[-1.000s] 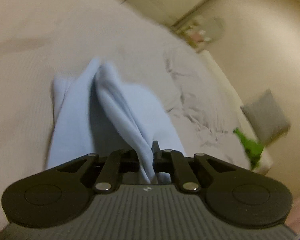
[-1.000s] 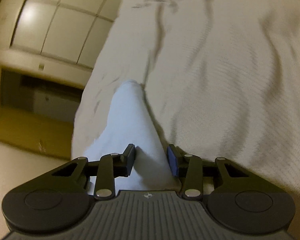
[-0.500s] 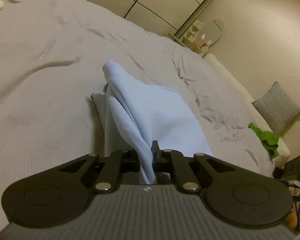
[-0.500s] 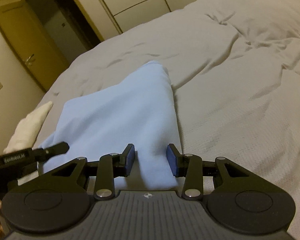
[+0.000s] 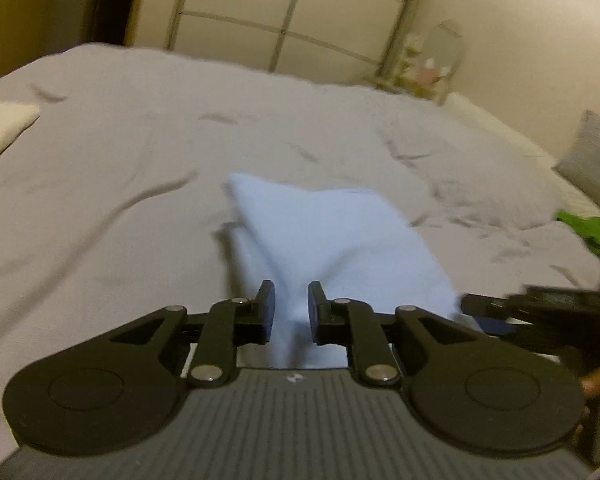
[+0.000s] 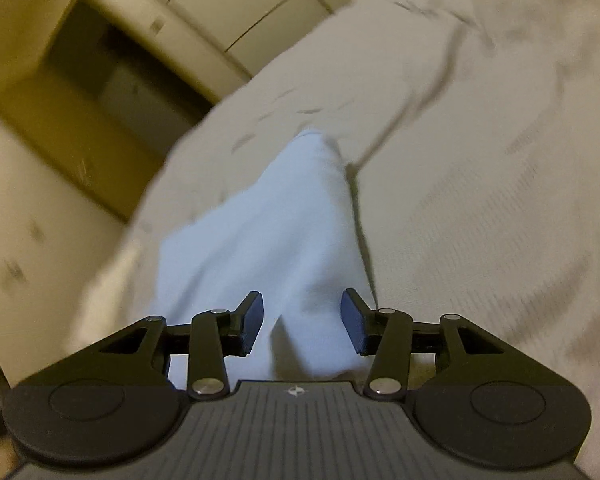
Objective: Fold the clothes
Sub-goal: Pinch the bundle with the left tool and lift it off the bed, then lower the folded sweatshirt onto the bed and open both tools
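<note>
While no writing reads clearly, both grippers' jaws are opening around the light-blue garment (image 5: pixel 332 236), gripping nothing.

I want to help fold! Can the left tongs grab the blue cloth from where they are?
Probably yes. The blue cloth already lies between the left tongs, whose jaws are opening, with nothing in the way on the bed. They would only need to close.

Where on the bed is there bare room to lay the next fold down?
Free: the wide grey bedspread left of the light blue garment, up to the cream pillow; also the stretch beyond it toward the wardrobe. Crowded: the right side, with rumpled covers, a green item and the right gripper. The left gripper is opening with cloth between its jaws.
</note>
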The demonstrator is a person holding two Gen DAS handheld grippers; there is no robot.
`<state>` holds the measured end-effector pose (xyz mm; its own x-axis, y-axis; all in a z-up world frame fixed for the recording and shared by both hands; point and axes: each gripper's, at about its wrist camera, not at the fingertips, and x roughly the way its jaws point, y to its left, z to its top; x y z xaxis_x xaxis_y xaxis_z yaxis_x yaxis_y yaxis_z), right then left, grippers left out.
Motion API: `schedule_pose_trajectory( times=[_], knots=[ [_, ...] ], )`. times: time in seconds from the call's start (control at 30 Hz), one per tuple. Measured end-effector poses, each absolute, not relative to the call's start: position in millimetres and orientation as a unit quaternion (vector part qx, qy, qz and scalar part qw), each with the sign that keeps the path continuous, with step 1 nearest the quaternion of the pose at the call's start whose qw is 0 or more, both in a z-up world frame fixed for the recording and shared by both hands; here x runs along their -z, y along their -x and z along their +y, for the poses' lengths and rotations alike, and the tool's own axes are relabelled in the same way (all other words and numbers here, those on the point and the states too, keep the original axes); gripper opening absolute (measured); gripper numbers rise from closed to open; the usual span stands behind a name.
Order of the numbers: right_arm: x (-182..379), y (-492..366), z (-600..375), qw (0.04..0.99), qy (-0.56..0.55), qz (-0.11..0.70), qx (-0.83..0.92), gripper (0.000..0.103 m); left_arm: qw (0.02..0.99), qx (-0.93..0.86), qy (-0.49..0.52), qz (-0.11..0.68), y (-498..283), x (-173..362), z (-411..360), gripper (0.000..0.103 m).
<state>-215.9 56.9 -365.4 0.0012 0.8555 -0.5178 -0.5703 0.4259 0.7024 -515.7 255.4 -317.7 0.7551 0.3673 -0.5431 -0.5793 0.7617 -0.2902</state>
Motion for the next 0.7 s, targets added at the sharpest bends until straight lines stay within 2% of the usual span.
schedule_pose_trajectory(
  times=[0.17,0.3,0.37,0.57,0.7],
  knots=[
    [358.2,234.9,50.1,0.714,-0.099,0.439,-0.536,0.044,0.914,-0.243,0.185,0.268,502.2,340.7,230.5,0.013],
    [353.4,283.6,69.8,0.762,0.115,0.335,-0.542,0.044,0.902,-0.253,0.199,0.288,492.3,376.3,242.9,0.006],
    [353.6,301.4,73.8,0.769,0.167,0.300,-0.539,0.044,0.898,-0.262,0.210,0.286,489.4,377.1,250.0,0.005],
    [338.0,302.4,54.1,0.781,0.124,0.286,-0.541,0.041,0.898,-0.269,0.203,0.285,493.1,363.5,244.2,0.004],
    [352.2,298.9,54.1,0.772,0.140,0.306,-0.539,0.041,0.901,-0.267,0.212,0.267,510.6,340.2,226.7,0.005]
  ],
)
